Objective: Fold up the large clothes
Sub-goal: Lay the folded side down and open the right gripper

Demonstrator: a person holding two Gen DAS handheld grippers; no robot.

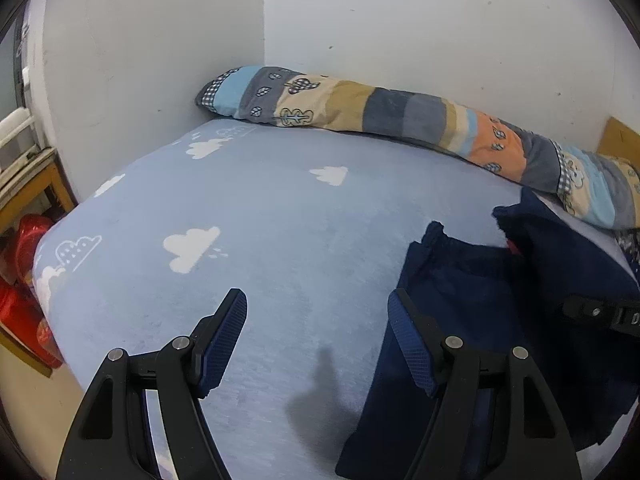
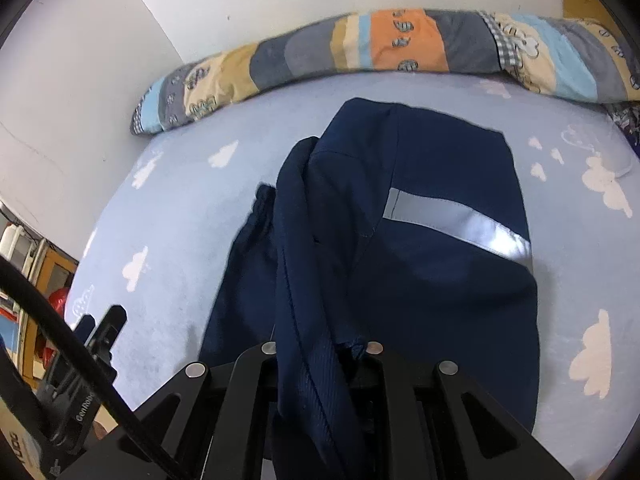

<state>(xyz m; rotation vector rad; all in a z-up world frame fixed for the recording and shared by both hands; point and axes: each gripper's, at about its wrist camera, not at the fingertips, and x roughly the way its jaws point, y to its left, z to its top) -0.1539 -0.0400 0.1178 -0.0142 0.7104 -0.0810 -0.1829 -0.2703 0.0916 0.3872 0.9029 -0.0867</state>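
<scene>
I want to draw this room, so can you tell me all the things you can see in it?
jacket: one, dark blue with a silver stripe, on the bed
bed sheet: one, light blue with white clouds, covering the bed
long pillow: one, striped in many colours, along the wall
red bags: number unclear, beside the bed
left gripper: one, black, open above the sheet
right gripper: one, black, shut on the jacket

Navy garment (image 2: 432,200) — cloud-print blue sheet (image 1: 280,200)
</scene>
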